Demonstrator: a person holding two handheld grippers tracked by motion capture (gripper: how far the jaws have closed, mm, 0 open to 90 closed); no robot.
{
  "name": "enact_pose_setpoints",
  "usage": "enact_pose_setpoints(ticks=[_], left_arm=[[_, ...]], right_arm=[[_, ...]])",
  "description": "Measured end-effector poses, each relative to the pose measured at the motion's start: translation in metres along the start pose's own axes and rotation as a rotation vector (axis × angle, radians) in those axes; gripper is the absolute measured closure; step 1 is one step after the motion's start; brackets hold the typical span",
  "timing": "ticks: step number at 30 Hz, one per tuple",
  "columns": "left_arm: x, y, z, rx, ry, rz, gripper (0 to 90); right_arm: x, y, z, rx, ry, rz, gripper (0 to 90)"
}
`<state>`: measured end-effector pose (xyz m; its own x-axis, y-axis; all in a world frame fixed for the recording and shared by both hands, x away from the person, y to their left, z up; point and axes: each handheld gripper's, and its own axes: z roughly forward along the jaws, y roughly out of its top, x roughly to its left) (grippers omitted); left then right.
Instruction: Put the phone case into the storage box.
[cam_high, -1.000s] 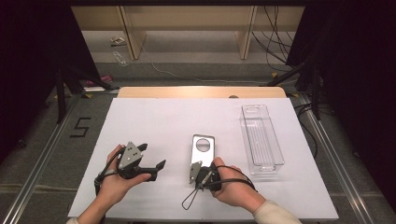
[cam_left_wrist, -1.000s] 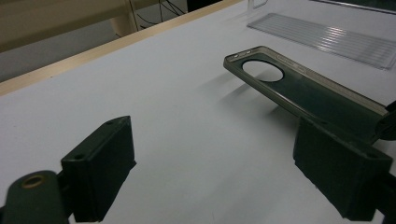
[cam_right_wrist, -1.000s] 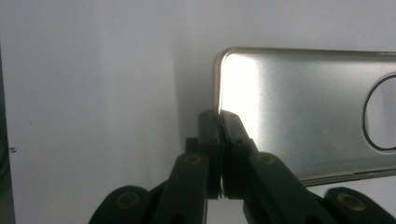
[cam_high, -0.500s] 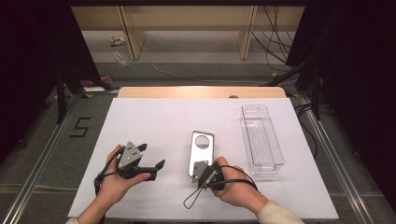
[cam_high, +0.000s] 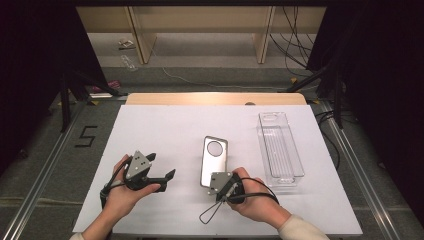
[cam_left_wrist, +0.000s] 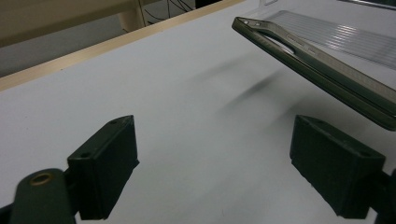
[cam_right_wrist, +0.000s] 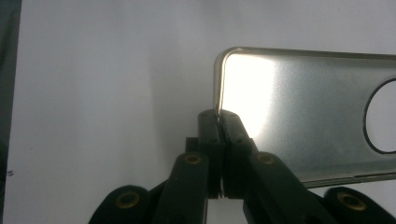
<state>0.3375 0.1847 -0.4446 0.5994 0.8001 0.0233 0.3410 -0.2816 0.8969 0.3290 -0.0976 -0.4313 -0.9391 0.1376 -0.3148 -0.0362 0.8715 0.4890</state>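
My jaws on the right gripper (cam_right_wrist: 218, 119) are pinching the thin rim at one corner of the phone case (cam_right_wrist: 308, 112), pressed tight together with the edge caught between them. In the high view that right gripper (cam_high: 216, 186) is sitting at the near end of the phone case (cam_high: 214, 161), which is lying lengthwise in the middle of the white bench (cam_high: 165, 130), its round camera cutout toward the far end. My right hand (cam_high: 255, 200) is wrapping the gripper body from the near side, and the cable is looping on the bench just beside it.

My jaws on the left gripper (cam_left_wrist: 229, 172) are standing wide apart with nothing between them, only bare bench surface. In the left gripper view the phone case (cam_left_wrist: 322, 70) is showing edge-on, tilted, its near end lifted off the bench and casting a soft shadow beneath. From above, the left gripper (cam_high: 162, 167) is resting in my left hand (cam_high: 125, 197), to the left of the case and apart from it, its jaws pointing toward the case.

A clear plastic tray (cam_high: 280, 150) is lying on the bench to the right of the case, well apart from it.
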Motion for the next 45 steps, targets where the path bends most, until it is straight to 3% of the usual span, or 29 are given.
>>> enact_pose_setpoints(ticks=[10,19,26,30,39,45], left_arm=[[-0.001,0.017,0.005,0.008,-0.015,-0.023,15.3],[-0.011,0.041,0.028,0.044,-0.055,-0.054,18.6],[-0.013,0.058,0.043,0.059,-0.061,-0.078,20.9],[-0.013,0.062,0.051,0.080,-0.067,-0.080,22.4],[-0.012,0.065,0.065,0.099,-0.098,-0.143,29.2],[-0.010,0.066,0.073,0.113,-0.089,-0.171,35.1]], right_arm=[[0.004,0.000,-0.003,-0.033,-0.016,-0.011,89.2],[0.008,0.005,-0.002,-0.050,-0.023,-0.029,89.2],[0.010,0.007,-0.002,-0.061,-0.025,-0.026,89.2],[0.011,0.007,-0.002,-0.057,-0.016,-0.032,89.1],[0.011,0.008,-0.002,-0.071,-0.018,-0.042,89.2],[0.013,0.010,-0.001,-0.077,-0.018,-0.054,89.2]])
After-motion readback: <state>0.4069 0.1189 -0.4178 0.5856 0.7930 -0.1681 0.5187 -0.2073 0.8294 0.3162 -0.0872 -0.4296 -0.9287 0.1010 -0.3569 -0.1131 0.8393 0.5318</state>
